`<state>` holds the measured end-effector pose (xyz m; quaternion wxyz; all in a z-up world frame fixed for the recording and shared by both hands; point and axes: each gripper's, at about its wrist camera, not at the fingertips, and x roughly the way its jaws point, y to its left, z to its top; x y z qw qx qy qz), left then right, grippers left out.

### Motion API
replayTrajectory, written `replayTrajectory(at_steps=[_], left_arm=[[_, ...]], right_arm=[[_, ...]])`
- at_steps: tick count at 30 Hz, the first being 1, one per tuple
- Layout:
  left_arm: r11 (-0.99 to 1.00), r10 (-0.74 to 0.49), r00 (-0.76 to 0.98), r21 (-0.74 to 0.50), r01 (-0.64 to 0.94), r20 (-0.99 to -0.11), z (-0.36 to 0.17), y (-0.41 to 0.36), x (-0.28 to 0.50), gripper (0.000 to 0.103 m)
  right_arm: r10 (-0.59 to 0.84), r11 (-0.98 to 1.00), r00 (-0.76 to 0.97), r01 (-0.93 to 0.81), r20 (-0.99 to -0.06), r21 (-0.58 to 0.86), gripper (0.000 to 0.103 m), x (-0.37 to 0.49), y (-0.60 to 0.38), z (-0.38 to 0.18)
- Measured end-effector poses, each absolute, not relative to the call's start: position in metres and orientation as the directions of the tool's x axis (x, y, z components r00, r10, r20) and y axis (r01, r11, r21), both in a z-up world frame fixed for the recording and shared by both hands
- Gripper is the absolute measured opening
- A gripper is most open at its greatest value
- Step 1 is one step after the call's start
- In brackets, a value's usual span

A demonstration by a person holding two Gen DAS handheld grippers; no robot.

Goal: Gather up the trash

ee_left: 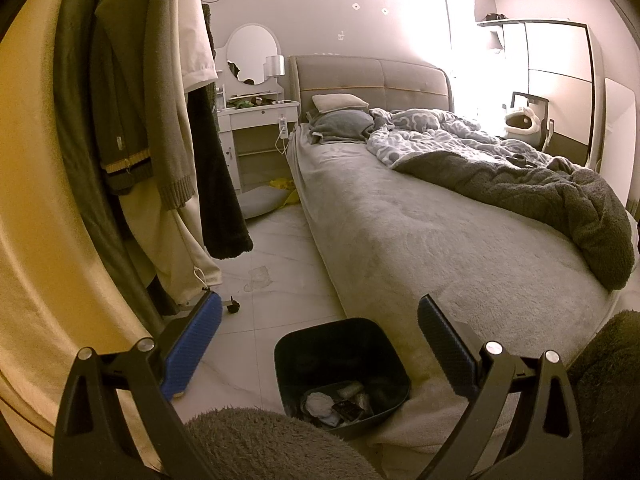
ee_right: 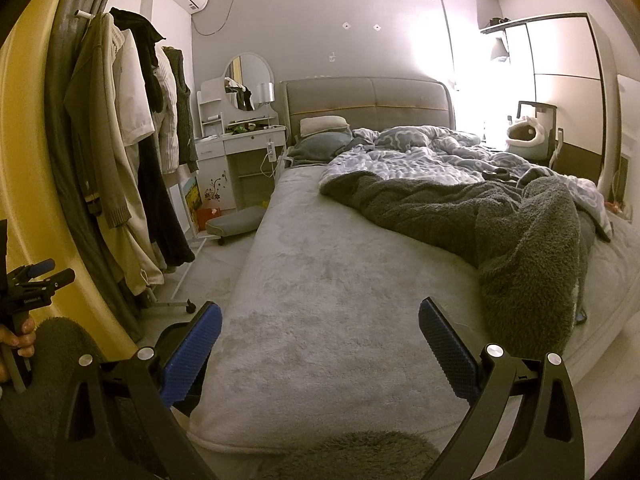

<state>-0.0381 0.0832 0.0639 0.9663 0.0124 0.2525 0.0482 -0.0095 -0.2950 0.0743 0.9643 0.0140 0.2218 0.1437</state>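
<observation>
bin (ee_left: 340, 364) mouth open, bed (ee_left: 440, 240) crowding right

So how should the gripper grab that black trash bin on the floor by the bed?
Probably by the rim. The trash bin stands upright and open-topped, with thin walls, so one finger can go inside and one outside. Coming from above at the rim's near-left side looks best, since the bed crowds its right. The left gripper is open above it.

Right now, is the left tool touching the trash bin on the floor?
Apart. The left wrist view shows the left tool open and empty, its fingers spread to either side above the black trash bin, with bare floor visible between the blue finger and the bin's rim.
</observation>
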Motion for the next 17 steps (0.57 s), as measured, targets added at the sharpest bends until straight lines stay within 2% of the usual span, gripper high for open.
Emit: replayTrajectory(at_steps=[17], left_arm=[[0.995,0.101,0.868,0.059,-0.083,-0.487,0.0623,0.0814,-0.0381,0.1]], right_arm=[[0.279,0.959,0.857,-0.267,-0.433,0.091,0.1,-0.0105,-0.2956,0.0708]])
